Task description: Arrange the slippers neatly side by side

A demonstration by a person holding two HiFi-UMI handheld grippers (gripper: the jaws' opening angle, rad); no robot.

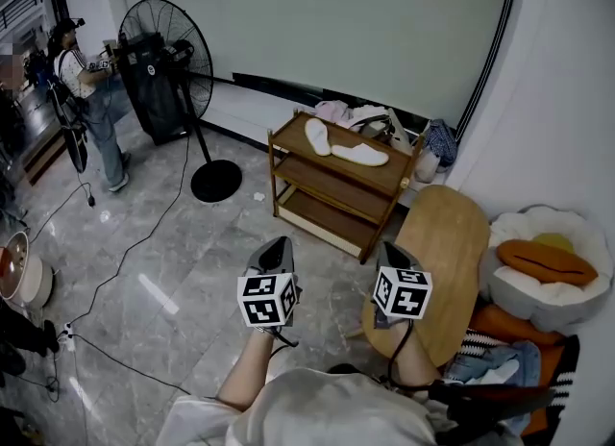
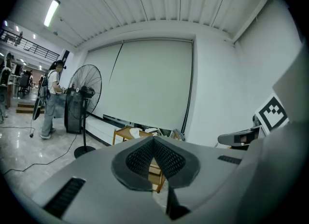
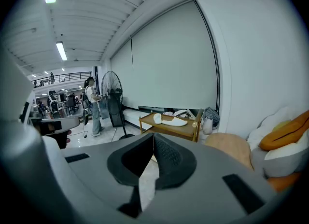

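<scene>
Two slippers (image 1: 359,155) lie askew on the rack (image 1: 338,173), so bring your left gripper (image 1: 277,254) and right gripper (image 1: 395,260), both closed and empty, near, opening wide before pinching a heel.

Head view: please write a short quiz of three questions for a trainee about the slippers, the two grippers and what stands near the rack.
1. True or false: the two white slippers lie on the top shelf of the wooden rack.
2. Choose one. The left gripper and the right gripper are: A) both shut and empty; B) both shut on a slipper; C) both wide open.
3. In a few words: which tall appliance stands on the floor to the left of the rack in the head view?
Key: 1 true; 2 A; 3 the pedestal fan.
</scene>
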